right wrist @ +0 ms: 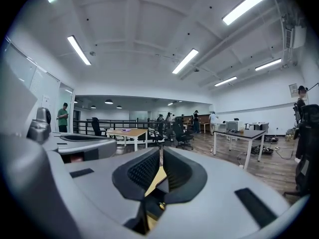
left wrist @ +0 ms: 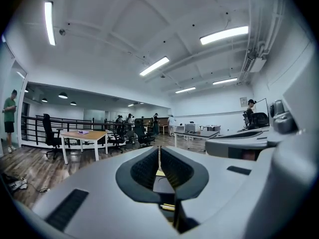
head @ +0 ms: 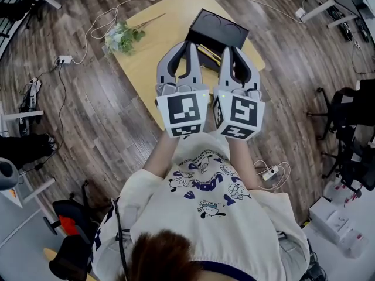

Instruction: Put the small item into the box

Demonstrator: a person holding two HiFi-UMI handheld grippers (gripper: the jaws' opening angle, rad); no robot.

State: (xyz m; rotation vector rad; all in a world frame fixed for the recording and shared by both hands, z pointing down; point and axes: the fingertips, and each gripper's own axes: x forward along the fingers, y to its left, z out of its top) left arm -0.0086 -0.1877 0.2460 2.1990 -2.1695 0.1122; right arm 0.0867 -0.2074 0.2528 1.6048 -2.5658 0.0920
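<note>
Head view: left gripper (head: 188, 45) and right gripper (head: 230, 49) are both clenched and empty, side by side, pointing to 12 o'clock. Beyond them the bench (head: 151, 69) carries the black box (head: 220, 30). A flower sprig (head: 120, 38), possibly the small item, lies at 10 o'clock. Grasping looks not yet begun; next, one gripper must open and reach for it.

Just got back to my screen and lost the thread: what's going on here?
A person holds the left hand-held gripper and the right hand-held gripper side by side above a wooden table. Both have their jaws together and hold nothing. The black box sits at the table's far end, with flowers at its left corner. Nothing is being carried to the box yet.
</note>
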